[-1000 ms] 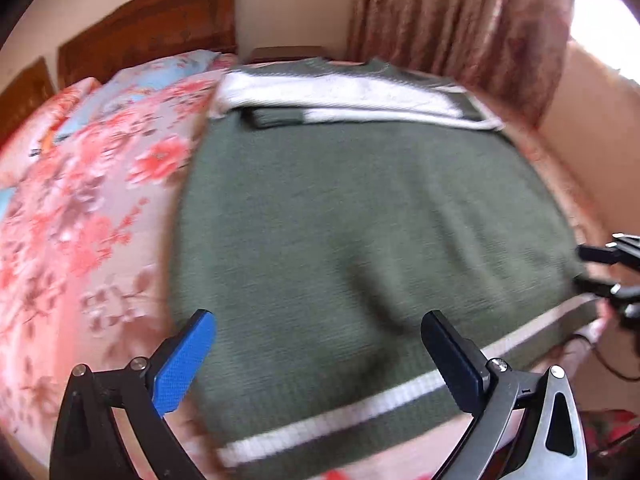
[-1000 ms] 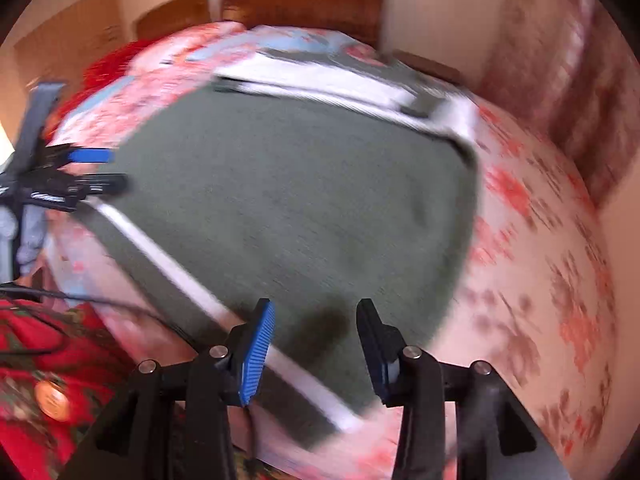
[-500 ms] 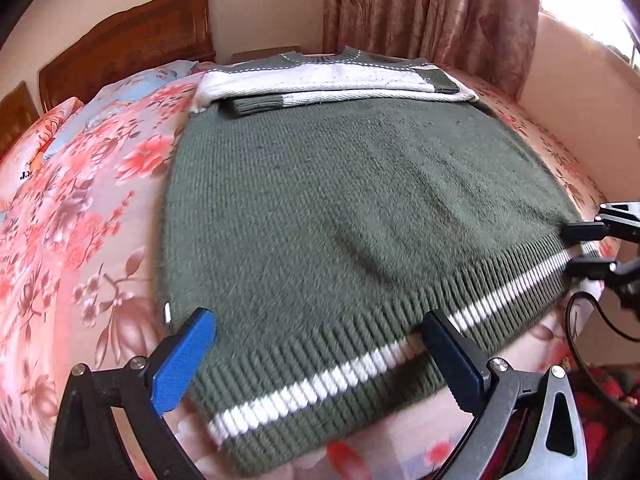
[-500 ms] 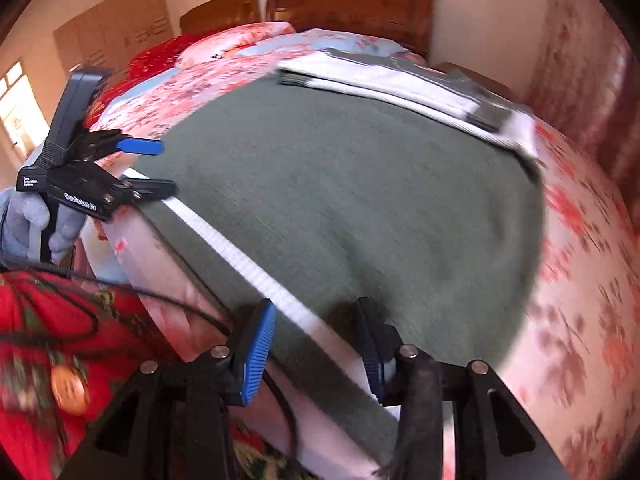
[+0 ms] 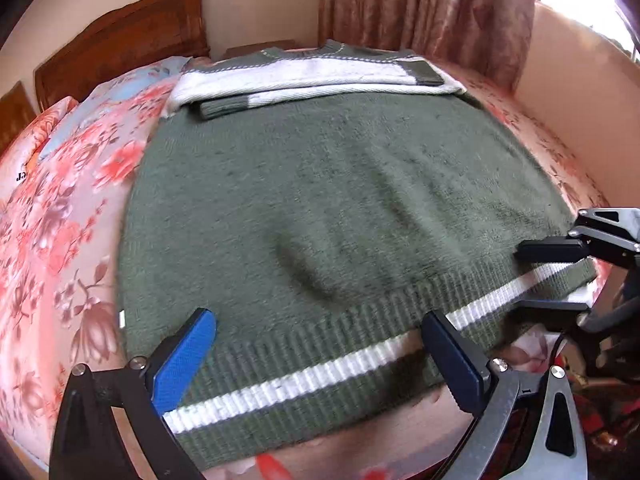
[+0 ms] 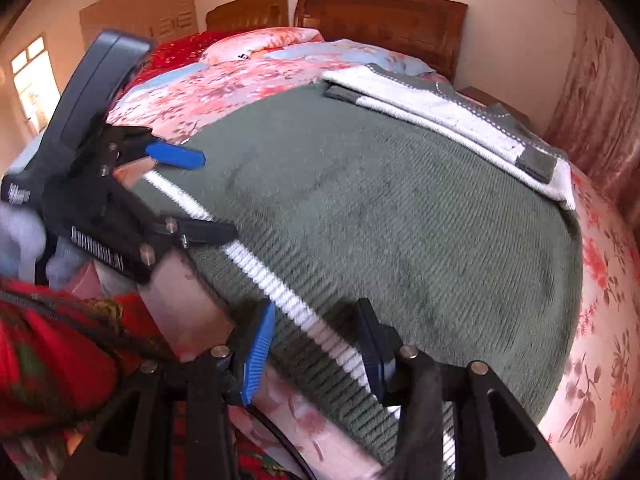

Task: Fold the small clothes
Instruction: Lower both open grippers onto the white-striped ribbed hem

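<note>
A dark green knitted sweater [image 5: 340,208] with a white hem stripe lies flat on the bed, its white sleeves [image 5: 312,76] folded across the top. My left gripper [image 5: 320,344] is open, its jaws either side of the ribbed hem [image 5: 304,376] near the left corner. My right gripper [image 6: 316,344] is open around the hem stripe [image 6: 280,296] near the right corner. Each gripper shows in the other's view: the right one [image 5: 556,276] at the hem's right end, the left one [image 6: 200,196] at its left end. The sweater also fills the right wrist view [image 6: 400,208].
The bed has a pink floral cover [image 5: 60,208] with pillows [image 6: 260,46] at a wooden headboard [image 6: 380,12]. Curtains [image 5: 420,4] hang behind the bed. Red patterned cloth [image 6: 52,344] lies below the bed's front edge.
Both grippers have moved forward and down onto the sweater's hem. The jaws now straddle the striped edge; both stay open.
</note>
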Tool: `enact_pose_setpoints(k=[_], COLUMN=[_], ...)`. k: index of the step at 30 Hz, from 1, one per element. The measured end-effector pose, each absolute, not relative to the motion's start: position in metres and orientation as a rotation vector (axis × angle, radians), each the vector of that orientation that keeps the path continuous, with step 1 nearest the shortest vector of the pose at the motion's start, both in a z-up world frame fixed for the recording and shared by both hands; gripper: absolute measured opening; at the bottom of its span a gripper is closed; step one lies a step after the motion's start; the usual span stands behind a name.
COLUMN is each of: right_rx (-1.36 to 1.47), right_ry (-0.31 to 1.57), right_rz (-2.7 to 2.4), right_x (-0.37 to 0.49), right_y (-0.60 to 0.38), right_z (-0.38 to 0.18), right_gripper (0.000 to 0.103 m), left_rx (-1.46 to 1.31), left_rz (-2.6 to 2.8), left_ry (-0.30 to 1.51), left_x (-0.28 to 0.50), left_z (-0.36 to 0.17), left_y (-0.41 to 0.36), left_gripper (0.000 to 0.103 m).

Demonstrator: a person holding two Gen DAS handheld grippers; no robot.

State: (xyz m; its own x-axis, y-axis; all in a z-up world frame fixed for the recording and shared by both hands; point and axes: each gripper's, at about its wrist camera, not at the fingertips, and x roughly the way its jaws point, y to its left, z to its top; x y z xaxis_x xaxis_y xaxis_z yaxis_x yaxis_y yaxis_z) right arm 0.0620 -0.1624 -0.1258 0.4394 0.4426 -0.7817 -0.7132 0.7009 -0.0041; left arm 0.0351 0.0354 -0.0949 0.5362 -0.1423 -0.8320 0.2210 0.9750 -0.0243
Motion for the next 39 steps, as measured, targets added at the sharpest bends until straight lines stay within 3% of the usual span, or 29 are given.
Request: enact_pose_setpoints(k=[11, 27, 32, 36, 39], right_rx=[-0.239, -0.237, -0.078, -0.224, -0.241], right_ry=[0.876, 0.876, 0.839, 0.816, 0.910], right_rz=[0.543, 0.465, 0.413, 0.427, 0.417], right_x=[0.060, 0.049, 0.083, 0.126, 0.170], right_y=[-0.244, -0.264, -0.269, -0.228, -0.220], right_z=[-0.115, -0.104, -0.091, -0.089, -0.102], right_gripper=[0.041, 0.041, 0.041, 0.041, 0.041], left_rx=[0.090, 0.120, -0.167, -0.023, 0.057], left_rz=[-0.219, -0.134, -0.148, -0.189, -0.153], left_ry=[0.975, 0.972, 0.896, 0.861, 0.923], left_x=[0.024, 0.004, 0.045, 0.110, 0.150], left_z=[-0.095, -0.086, -0.060, -0.051, -0.070], left_y=[0.047, 0.082, 0.108, 0.057, 0.041], left_gripper=[0.103, 0.103, 0.103, 0.103, 0.103])
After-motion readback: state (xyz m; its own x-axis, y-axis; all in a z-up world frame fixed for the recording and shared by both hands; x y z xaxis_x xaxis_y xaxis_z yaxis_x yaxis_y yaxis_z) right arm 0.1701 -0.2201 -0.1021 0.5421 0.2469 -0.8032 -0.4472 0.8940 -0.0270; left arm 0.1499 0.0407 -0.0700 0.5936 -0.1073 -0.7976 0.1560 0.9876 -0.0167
